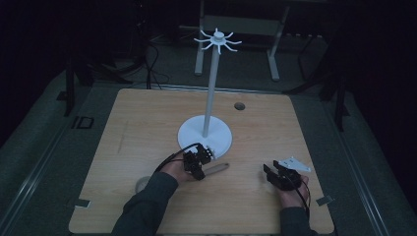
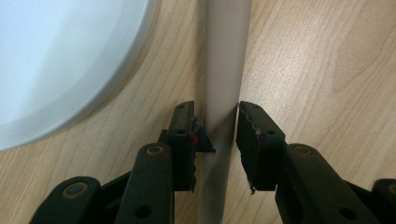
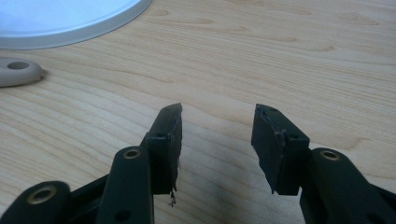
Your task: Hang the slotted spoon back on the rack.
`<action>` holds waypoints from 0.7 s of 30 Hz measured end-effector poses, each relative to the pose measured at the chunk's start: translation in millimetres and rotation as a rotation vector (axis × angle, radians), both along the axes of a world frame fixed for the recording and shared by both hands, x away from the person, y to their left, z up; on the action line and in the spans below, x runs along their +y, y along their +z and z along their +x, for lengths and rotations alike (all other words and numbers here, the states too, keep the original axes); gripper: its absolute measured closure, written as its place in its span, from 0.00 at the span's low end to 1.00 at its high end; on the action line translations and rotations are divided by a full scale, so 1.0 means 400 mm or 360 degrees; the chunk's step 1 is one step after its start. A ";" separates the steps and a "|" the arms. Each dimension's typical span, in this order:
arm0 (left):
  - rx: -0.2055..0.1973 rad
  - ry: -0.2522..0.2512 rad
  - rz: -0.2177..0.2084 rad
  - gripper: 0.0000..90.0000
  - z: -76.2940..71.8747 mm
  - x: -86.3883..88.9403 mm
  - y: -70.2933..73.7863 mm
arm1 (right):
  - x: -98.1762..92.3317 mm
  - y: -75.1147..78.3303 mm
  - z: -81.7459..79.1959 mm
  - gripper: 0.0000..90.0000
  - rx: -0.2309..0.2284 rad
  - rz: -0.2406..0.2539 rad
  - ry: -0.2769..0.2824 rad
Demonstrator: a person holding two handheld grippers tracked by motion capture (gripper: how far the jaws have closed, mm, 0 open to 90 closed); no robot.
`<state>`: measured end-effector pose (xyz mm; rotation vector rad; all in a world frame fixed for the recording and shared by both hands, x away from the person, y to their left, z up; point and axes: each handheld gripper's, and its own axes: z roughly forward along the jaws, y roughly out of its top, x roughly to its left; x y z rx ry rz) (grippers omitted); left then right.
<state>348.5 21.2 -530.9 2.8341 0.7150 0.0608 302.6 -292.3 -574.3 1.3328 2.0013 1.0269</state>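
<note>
A: In the high view, what was the left gripper (image 1: 197, 164) doing?

B: It sat just in front of the white stand (image 1: 205, 132), over the handle end of a grey utensil (image 1: 216, 167) that lay flat on the table (image 1: 147, 128). The right gripper (image 1: 275, 173) rested well off to the side.

A: And the left gripper view?

B: The handle (image 2: 223, 84) ran straight between the jaws. One pad looked to be touching it, the other stood just beside it: not yet a firm pinch. I'd have squeezed evenly, keeping the handle centred, before lifting.

A: The right gripper view?

B: Jaws spread, holding nothing, bare wood between them. The utensil's holed end (image 3: 18, 71) lay far ahead-left, near the stand's base (image 3: 70, 21).
</note>
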 end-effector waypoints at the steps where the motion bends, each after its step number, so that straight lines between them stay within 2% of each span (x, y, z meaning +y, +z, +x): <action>1: 0.0000 0.0000 0.0000 0.75 0.000 0.000 0.000 | 0.000 0.000 0.000 0.59 0.0000 0.0000 0.0000; 9: 0.0014 0.0002 -0.0012 0.76 0.008 -0.015 -0.012 | -0.002 0.000 0.000 0.59 -0.0001 0.0004 -0.0006; 17: -0.0063 -0.0049 0.0044 0.81 -0.009 -0.026 -0.009 | -0.003 0.000 0.000 0.59 0.0002 0.0007 -0.0010; 21: -0.0086 -0.0032 0.0035 0.81 -0.012 -0.023 -0.005 | -0.004 -0.001 0.001 0.58 0.0004 0.0004 -0.0014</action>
